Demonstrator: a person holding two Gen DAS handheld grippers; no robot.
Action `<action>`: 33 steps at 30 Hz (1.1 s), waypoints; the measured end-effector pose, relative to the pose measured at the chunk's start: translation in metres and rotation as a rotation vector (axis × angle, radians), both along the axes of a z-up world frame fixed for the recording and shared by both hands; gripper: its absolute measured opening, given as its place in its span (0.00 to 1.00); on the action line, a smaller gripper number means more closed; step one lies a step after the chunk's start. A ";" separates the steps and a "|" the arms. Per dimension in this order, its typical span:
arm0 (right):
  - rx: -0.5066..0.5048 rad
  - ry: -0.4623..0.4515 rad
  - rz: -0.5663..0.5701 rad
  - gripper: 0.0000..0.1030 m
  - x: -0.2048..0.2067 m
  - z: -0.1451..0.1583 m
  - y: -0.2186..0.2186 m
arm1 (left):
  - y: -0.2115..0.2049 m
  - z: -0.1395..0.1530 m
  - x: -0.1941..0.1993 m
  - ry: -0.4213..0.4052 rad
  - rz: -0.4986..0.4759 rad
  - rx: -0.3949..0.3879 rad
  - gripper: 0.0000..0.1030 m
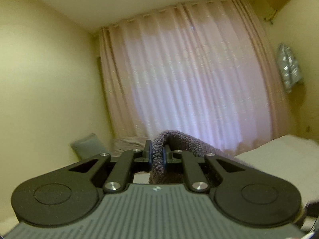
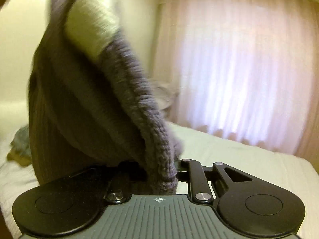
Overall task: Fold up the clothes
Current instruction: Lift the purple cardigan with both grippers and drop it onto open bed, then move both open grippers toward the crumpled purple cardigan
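Note:
A grey-purple knitted sweater is held up in the air by both grippers. In the left wrist view my left gripper [image 1: 157,155] is shut on its thick ribbed edge [image 1: 159,139], and the knit runs off to the right over the right finger. In the right wrist view my right gripper [image 2: 165,171] is shut on another ribbed edge [image 2: 139,99]. The sweater's body [image 2: 65,109] hangs up and to the left and hides the left finger. The image is blurred by motion.
A white bed [image 2: 239,159] lies below, also in the left wrist view [image 1: 279,155]. A pink curtain [image 1: 189,75] covers the far wall. A grey pillow [image 1: 87,147] leans at the back left. Other clothes [image 2: 20,145] lie on the bed's left.

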State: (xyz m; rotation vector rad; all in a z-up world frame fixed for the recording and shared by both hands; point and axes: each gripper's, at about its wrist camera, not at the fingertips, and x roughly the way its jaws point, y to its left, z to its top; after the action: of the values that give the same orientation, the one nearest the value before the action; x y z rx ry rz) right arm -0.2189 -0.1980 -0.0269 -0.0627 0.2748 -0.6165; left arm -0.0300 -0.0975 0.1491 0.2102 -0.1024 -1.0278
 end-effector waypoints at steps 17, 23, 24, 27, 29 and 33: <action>0.210 0.226 -0.173 0.81 -0.078 0.014 -0.022 | -0.151 -0.131 -0.020 0.428 -0.085 0.519 0.15; 0.510 0.326 -0.279 0.81 -0.116 -0.027 -0.060 | -0.096 -0.215 -0.019 0.574 -0.070 0.758 0.15; 0.542 0.335 -0.297 0.81 -0.128 -0.030 -0.069 | -0.090 -0.220 -0.016 0.589 -0.070 0.778 0.15; 0.581 0.350 -0.329 0.81 -0.141 -0.028 -0.071 | -0.073 -0.231 -0.007 0.597 -0.077 0.796 0.18; 0.574 0.354 -0.332 0.81 -0.103 -0.034 -0.108 | -0.069 -0.228 -0.003 0.578 -0.090 0.798 0.20; 0.508 0.376 -0.321 0.81 -0.077 -0.024 -0.078 | -0.073 -0.213 -0.009 0.493 -0.145 0.789 0.34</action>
State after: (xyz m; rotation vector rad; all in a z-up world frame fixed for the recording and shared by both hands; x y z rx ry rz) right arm -0.2955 -0.2763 -0.0511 0.3641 0.8093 -0.8362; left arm -0.0390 -0.1702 -0.0640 0.6607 0.7573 -1.1978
